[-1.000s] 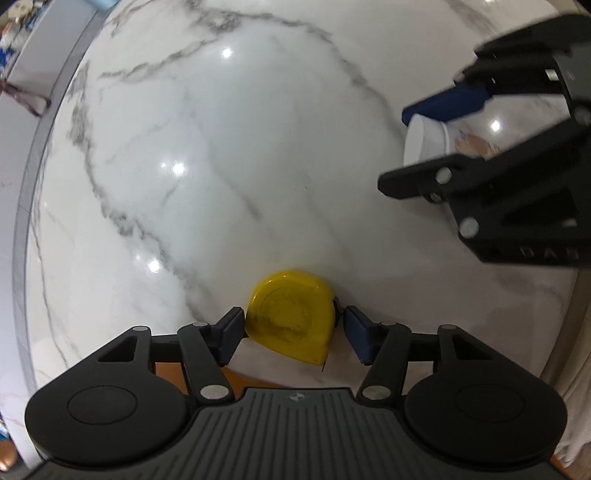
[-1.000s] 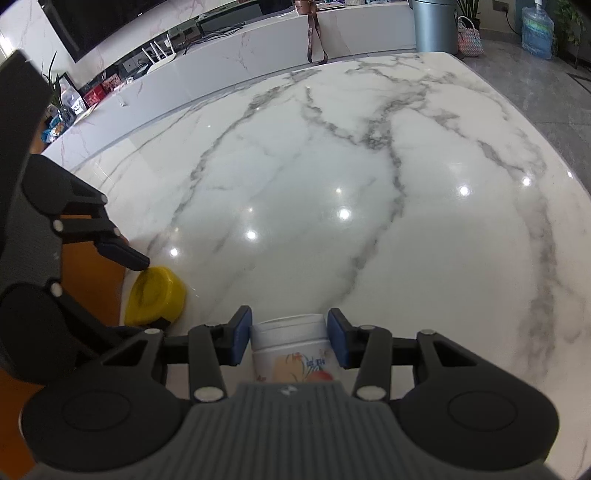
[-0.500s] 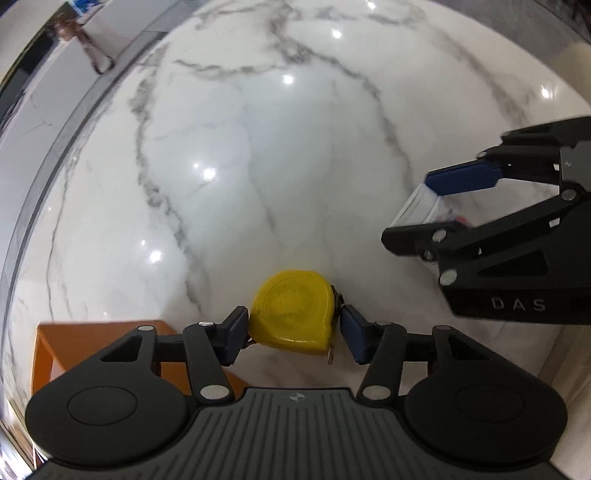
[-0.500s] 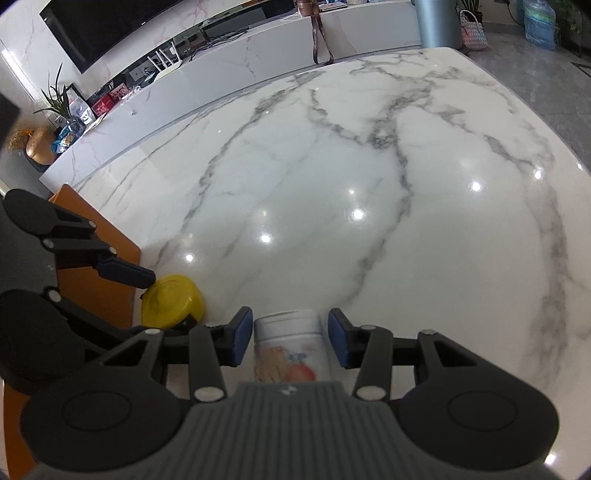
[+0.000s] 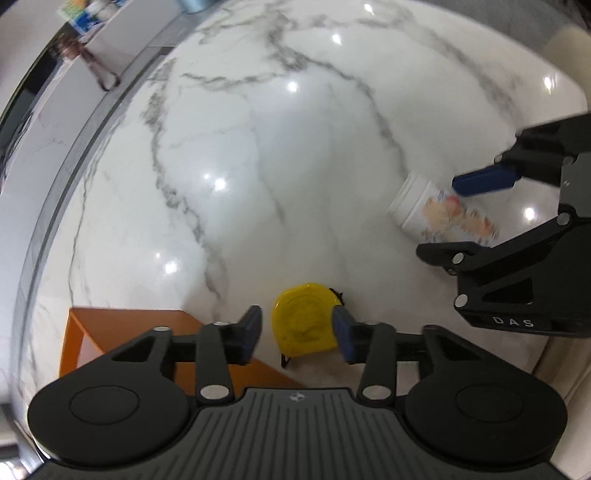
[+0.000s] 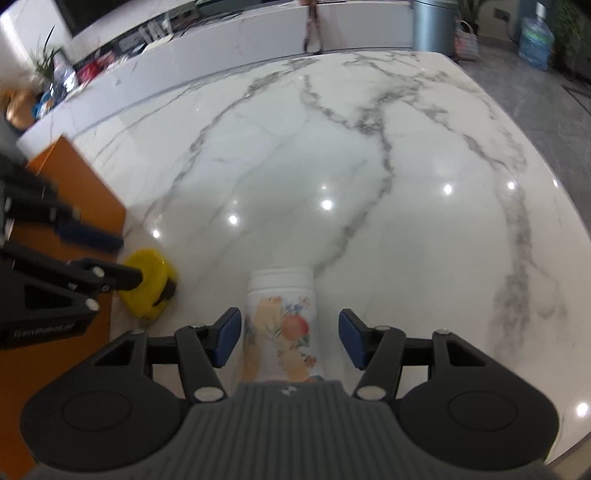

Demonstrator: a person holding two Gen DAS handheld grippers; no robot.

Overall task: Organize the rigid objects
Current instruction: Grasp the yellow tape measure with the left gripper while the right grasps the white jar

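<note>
A yellow tape measure (image 5: pixel 303 323) lies on the white marble table between the pads of my left gripper (image 5: pixel 297 334); the jaws stand apart, with a gap on its left side. It also shows in the right wrist view (image 6: pixel 149 286). A white bottle with a flower print (image 6: pixel 282 321) lies on its side between the pads of my right gripper (image 6: pixel 290 338), which is open with gaps on both sides. The bottle also shows in the left wrist view (image 5: pixel 432 212).
An orange box (image 5: pixel 122 332) sits at the table's near left, also in the right wrist view (image 6: pixel 85 206). The marble table (image 6: pixel 369 166) stretches ahead. A counter with clutter runs behind it, and a grey bin (image 6: pixel 434 27) stands on the floor.
Both grippers have opened and let go: the tape measure and the bottle now rest on the table. Both grippers have drawn back a little.
</note>
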